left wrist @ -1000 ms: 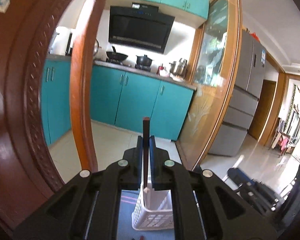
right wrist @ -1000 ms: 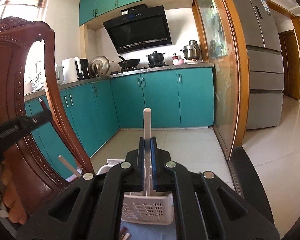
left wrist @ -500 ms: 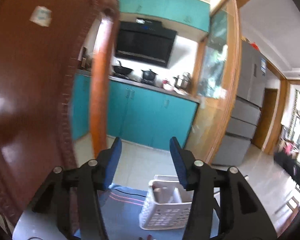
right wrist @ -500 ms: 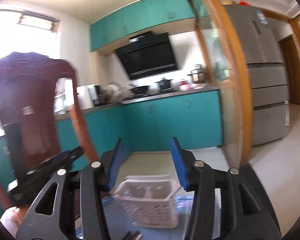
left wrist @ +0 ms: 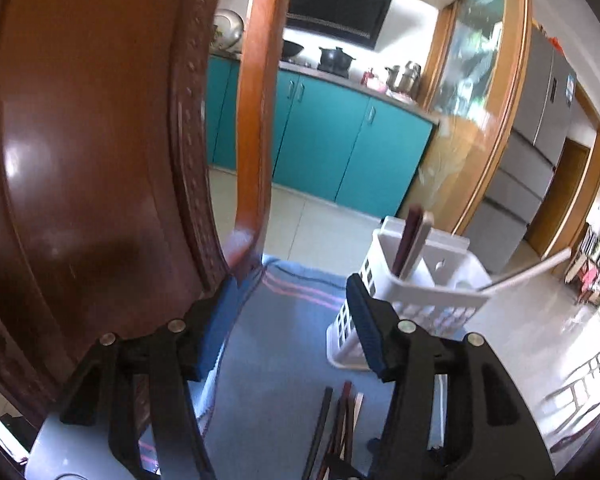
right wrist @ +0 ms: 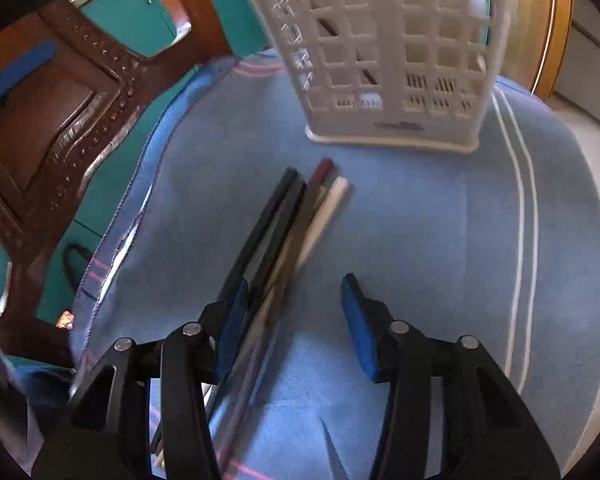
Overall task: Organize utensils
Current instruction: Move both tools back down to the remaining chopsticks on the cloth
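While chopsticks (right wrist: 300,216) wait loose on blue cloth (right wrist: 420,240) | white basket (right wrist: 384,52) far, holding two sticks (left wrist: 410,240) | right gripper (right wrist: 296,312) parted, empty, bundle under left finger | left gripper (left wrist: 292,320) opening, empty | risk: closing off-centre scatters bundle or pinches cloth

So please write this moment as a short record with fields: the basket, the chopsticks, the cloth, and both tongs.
basket: white basket upright on the blue cloth, a dark and a pale chopstick standing in it
loose chopsticks: bundle lying flat before the basket
left tongs: opening, nothing between them
right tongs: open, empty, above the bundle
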`<state>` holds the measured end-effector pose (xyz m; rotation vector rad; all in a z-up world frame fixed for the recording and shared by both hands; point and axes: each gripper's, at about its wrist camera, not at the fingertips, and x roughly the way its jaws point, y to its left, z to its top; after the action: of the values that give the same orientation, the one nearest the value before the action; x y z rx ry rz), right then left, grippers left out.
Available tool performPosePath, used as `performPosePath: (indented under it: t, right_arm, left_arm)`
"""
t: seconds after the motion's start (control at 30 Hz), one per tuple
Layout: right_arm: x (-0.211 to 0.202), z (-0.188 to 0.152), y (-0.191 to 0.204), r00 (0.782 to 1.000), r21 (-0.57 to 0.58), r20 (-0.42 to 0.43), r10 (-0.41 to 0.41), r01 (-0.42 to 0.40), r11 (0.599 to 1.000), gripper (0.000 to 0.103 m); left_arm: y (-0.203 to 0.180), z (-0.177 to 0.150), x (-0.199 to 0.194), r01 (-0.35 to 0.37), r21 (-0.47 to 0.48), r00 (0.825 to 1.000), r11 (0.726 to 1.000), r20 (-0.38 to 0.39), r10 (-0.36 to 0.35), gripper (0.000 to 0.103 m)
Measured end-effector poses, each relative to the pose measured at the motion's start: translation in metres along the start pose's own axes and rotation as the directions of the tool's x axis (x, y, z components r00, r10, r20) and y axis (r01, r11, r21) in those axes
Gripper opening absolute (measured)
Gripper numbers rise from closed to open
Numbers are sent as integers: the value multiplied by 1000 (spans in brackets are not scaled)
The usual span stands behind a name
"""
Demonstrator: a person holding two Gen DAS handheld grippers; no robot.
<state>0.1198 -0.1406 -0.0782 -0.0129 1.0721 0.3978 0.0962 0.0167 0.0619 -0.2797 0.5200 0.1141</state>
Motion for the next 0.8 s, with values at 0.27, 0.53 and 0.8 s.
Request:
performPosePath:
  t: [0.27,0.53,0.8]
  right_arm:
    - [-3,0,-6,997,12,-46,-66,67,998,36]
    - [-24,-6,-69,993,88,-90,-79,87,992,36]
    - [-41,-6,-98,999,195,-11,-33,35,980,37]
  left_arm:
    - [-9,-15,7,-16,98,998,995,-51,21,65]
    - [-2,-25,37,-20,81,975,996,-219,38,66]
    - [-18,-58,64,-34,188,926,982,-364,102,68]
